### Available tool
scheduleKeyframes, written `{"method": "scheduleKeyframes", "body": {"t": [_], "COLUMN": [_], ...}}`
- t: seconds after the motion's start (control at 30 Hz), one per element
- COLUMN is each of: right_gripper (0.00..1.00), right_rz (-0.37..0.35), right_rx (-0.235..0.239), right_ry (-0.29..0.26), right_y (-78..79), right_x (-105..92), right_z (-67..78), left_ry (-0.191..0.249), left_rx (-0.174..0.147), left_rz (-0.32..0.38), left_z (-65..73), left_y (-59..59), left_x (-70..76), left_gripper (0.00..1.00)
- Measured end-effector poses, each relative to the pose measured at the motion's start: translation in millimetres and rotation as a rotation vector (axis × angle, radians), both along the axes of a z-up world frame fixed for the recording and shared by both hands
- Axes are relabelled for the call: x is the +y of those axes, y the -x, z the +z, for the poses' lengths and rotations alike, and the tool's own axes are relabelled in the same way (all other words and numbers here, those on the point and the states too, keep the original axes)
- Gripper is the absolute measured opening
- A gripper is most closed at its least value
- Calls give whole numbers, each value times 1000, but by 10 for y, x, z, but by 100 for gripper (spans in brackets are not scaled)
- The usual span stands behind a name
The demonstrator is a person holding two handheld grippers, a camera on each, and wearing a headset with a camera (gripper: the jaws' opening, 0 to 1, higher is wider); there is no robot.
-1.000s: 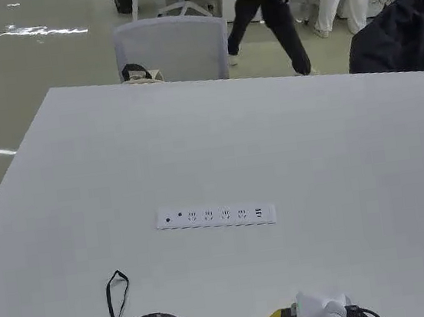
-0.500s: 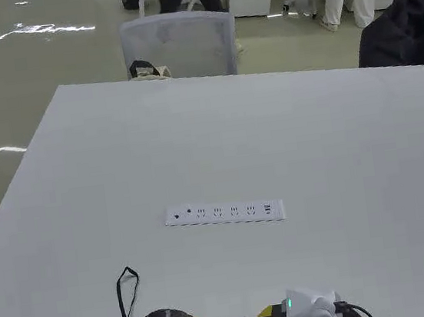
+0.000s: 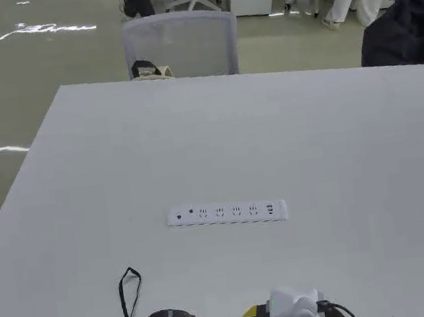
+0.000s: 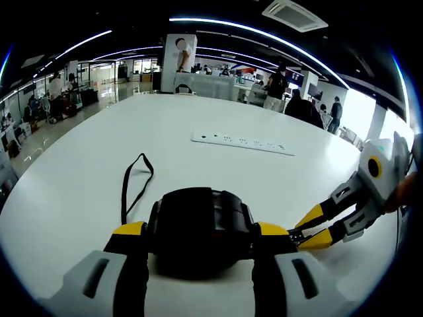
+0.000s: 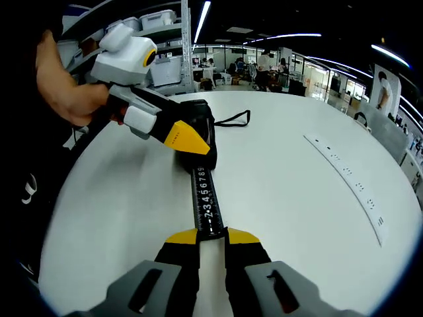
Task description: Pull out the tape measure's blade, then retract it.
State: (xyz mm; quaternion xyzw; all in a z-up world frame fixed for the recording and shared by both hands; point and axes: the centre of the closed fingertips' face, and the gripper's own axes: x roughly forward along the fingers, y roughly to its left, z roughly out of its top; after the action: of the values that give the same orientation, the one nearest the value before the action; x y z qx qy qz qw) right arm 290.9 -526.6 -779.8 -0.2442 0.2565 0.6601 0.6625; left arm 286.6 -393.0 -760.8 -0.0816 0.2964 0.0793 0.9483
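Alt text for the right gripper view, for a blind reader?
The right gripper is shut on the end of the tape measure's blade, which runs across the white table to the black case clamped in the left gripper. A black strap trails from the case, and a white power strip lies toward the view's right.

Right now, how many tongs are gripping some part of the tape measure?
2. The left tongs clamp the black case from both sides. The right tongs pinch the drawn-out blade a short way from the case.
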Motion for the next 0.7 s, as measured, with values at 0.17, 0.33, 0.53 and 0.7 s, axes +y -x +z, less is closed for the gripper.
{"method": "scheduleKeyframes", "body": {"t": [0.17,0.33,0.53,0.7], "right_gripper": [12,12,12,12], "right_rz": [-1,13,27,29], "right_rx": [6,10,13,19], "right_ry": [-6,-11,-20,-27], "right_y": [2,36,80,105], "right_x": [21,77,192,296], "right_z": [8,8,16,15], "left_ry": [6,13,22,27], "left_rx": [-4,-5,-6,-3], "left_rz": [3,-15,-40,-54], "left_z": [30,4,-30,-5], "left_y": [4,6,12,15], "left_x": [-2,4,21,5], "left_gripper": [60,60,60,60]}}
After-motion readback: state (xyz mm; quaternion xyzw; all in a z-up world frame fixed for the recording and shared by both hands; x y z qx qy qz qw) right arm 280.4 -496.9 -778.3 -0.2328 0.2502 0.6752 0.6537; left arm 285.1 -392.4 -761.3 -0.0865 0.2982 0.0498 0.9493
